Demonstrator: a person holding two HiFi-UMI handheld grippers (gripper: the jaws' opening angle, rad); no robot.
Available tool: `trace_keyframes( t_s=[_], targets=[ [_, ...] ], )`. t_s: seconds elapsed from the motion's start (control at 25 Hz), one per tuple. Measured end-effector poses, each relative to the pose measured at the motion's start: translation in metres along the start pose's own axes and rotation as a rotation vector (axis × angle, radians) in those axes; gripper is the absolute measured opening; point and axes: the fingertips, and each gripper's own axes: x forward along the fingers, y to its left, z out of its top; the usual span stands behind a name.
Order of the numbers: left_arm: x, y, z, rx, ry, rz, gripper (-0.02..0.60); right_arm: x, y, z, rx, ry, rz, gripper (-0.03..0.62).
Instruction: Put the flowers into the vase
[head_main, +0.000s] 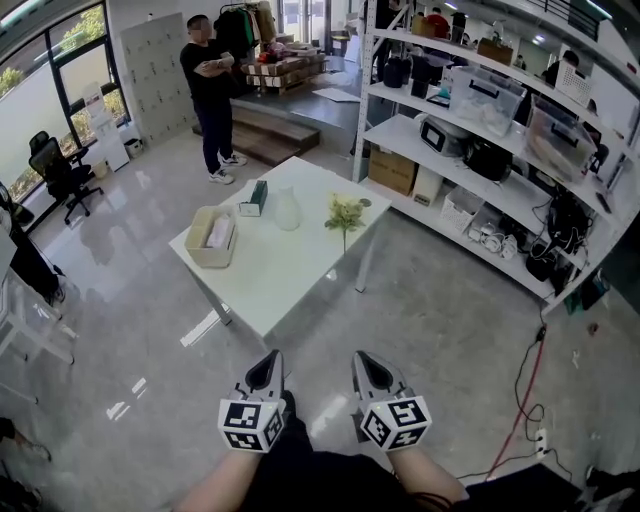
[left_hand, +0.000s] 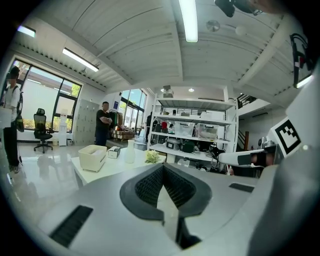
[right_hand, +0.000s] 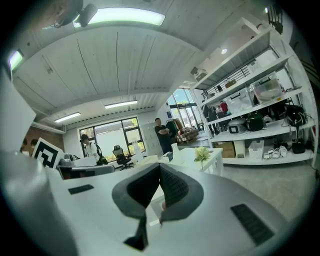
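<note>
**a:** left gripper (head_main: 268, 362) clenched, jaws tip to tip, nothing between them. right gripper (head_main: 364, 362) the same, clamped on air.

**b:** both sit low in the head view, side by side over the floor. they're well short of the worktop (head_main: 262, 285), which lies at twelve o'clock from them.

**a:** and the flowers (head_main: 346, 213)?

**b:** on the worktop near its right edge, roughly twelve o'clock from the right gripper. pale green bunch, stem trailing back toward us. untouched, by the look of it.

**a:** vase (head_main: 287, 209)?

**b:** upright, at nine o'clock of the flowers, near them but apart. no stems showing out of its neck.

**a:** so where does the task stand?

**b:** i'd say nothing is done yet. closing in, opening a gripper, taking the stem, lifting, feeding it into the neck: all of that is left. the beige bin (head_main: 212, 238) and the small green box (head_main: 254, 198) sit around eight to ten o'clock of the vase, out of the way.
</note>
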Motion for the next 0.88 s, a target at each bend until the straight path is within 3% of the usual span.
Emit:
trace_keyframes(
  t_s=[0.24,0.56,0.88],
  targets=[
    [0.068,0.048,0.022,-0.017,-0.035,-0.001,0.003,0.074,-0.024,0.019,-0.033,-0.011,-0.016,0.003],
    [0.185,0.127,0.085,-0.001,-0.058,-0.091,0.003,0.223,-0.030,0.086,-0.102,-0.072,-0.062,0.003],
    [0.255,0.180,0.097,-0.019,-0.025,-0.110,0.003,0.301,-0.054,0.094,-0.105,-0.040,-0.121,0.003]
  ],
)
